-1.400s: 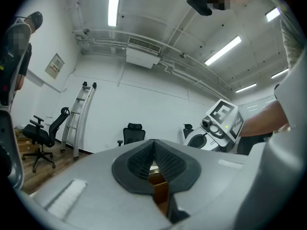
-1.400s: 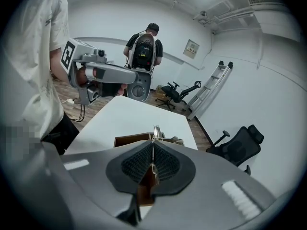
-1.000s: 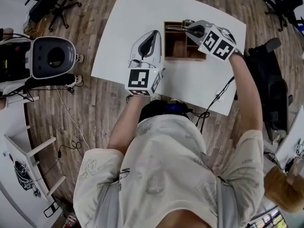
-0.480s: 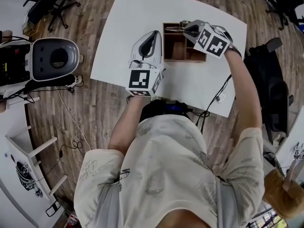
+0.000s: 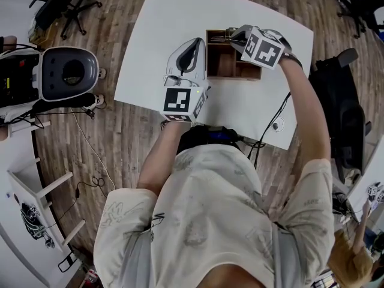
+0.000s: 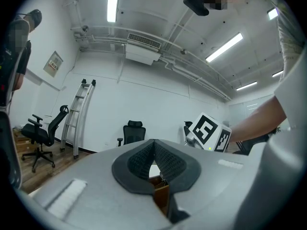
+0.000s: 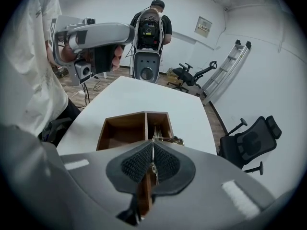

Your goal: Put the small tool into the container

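Observation:
The wooden container (image 5: 225, 63) stands on the white table (image 5: 156, 23), split into a wide and a narrow compartment (image 7: 160, 123). My right gripper (image 5: 231, 35) hovers at the container's far right corner, shut on a thin metal tool (image 7: 165, 139). The tool's end sticks out past the pads over the narrow compartment. My right gripper (image 7: 152, 151) looks down into the box. My left gripper (image 5: 194, 43) is held just left of the container, shut with nothing in it. In the left gripper view my left gripper (image 6: 154, 147) faces the box edge (image 6: 160, 195) and the right gripper's marker cube (image 6: 208, 131).
A grey round device (image 5: 67, 71) sits on the wooden floor left of the table. A cable (image 5: 276, 122) lies near the table's front right. Office chairs (image 7: 249, 140) and a ladder (image 7: 225, 66) stand around; a person (image 7: 156, 11) stands behind a grey machine.
My right gripper with the tool has shifted slightly left and farther over the container's far side. The left gripper has stayed put.

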Action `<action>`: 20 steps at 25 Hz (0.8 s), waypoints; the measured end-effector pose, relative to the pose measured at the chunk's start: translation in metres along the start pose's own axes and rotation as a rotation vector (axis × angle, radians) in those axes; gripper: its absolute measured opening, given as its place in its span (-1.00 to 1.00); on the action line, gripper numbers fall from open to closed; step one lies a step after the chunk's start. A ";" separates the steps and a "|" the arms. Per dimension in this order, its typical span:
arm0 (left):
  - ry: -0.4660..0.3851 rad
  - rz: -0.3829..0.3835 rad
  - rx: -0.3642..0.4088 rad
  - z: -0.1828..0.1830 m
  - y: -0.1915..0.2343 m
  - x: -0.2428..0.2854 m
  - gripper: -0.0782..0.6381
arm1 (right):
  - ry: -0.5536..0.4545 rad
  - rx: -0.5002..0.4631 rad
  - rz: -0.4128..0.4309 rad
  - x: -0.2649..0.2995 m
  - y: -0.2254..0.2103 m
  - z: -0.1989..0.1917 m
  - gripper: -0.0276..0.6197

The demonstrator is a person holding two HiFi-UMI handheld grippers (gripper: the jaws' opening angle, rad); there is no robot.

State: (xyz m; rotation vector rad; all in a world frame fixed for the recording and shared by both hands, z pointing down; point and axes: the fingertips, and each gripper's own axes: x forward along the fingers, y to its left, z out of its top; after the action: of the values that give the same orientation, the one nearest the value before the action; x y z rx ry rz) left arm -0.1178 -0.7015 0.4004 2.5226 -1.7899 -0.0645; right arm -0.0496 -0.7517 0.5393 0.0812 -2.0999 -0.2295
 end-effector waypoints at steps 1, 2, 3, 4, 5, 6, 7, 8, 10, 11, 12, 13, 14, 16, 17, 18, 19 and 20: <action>0.001 0.000 0.000 0.000 0.000 0.002 -0.79 | 0.010 -0.003 0.006 0.002 -0.001 -0.001 -0.88; 0.003 -0.001 0.001 -0.001 0.000 0.005 -0.79 | 0.021 -0.007 0.012 0.004 -0.002 -0.002 -0.88; 0.004 -0.002 0.002 -0.002 0.000 0.007 -0.79 | 0.031 -0.012 0.019 0.007 -0.002 -0.004 -0.88; 0.005 -0.003 0.004 -0.003 -0.001 0.008 -0.79 | 0.041 -0.015 0.026 0.010 -0.002 -0.006 -0.88; 0.005 -0.005 0.006 -0.005 -0.002 0.009 -0.79 | 0.048 -0.017 0.033 0.012 -0.001 -0.008 -0.88; 0.006 -0.006 0.006 -0.007 -0.003 0.009 -0.79 | 0.051 -0.015 0.040 0.014 0.000 -0.009 -0.88; 0.005 -0.008 0.007 -0.008 -0.005 0.009 -0.79 | 0.054 -0.010 0.046 0.014 0.002 -0.010 -0.88; 0.005 -0.010 0.007 -0.009 -0.006 0.008 -0.79 | 0.056 -0.006 0.052 0.015 0.004 -0.011 -0.88; 0.005 -0.014 0.008 -0.010 -0.009 0.005 -0.79 | 0.061 0.001 0.058 0.015 0.007 -0.010 -0.88; 0.005 -0.016 0.008 -0.010 -0.010 0.004 -0.79 | 0.063 0.004 0.060 0.015 0.007 -0.010 -0.88; 0.005 -0.017 0.007 -0.010 -0.010 0.003 -0.79 | 0.063 0.007 0.060 0.015 0.008 -0.009 -0.88; 0.005 -0.018 0.007 -0.010 -0.011 0.002 -0.79 | 0.063 0.011 0.060 0.014 0.008 -0.009 -0.88; 0.005 -0.018 0.006 -0.010 -0.012 0.001 -0.79 | 0.062 0.016 0.059 0.014 0.009 -0.010 -0.88; 0.005 -0.018 0.006 -0.012 -0.013 0.001 -0.79 | 0.061 0.026 0.058 0.015 0.009 -0.012 -0.88; 0.004 -0.018 0.006 -0.012 -0.014 0.000 -0.79 | 0.061 0.029 0.056 0.015 0.010 -0.013 -0.88; 0.003 -0.017 0.006 -0.013 -0.013 0.000 -0.79 | 0.062 0.031 0.054 0.016 0.010 -0.013 -0.88; 0.003 -0.016 0.005 -0.013 -0.011 -0.001 -0.79 | 0.063 0.031 0.052 0.016 0.009 -0.013 -0.87; 0.003 -0.015 0.003 -0.012 -0.010 -0.001 -0.79 | 0.064 0.030 0.050 0.017 0.009 -0.012 -0.87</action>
State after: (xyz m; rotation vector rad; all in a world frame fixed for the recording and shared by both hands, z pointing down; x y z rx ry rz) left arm -0.1084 -0.6970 0.4120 2.5368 -1.7721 -0.0588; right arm -0.0475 -0.7469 0.5611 0.0532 -2.0393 -0.1627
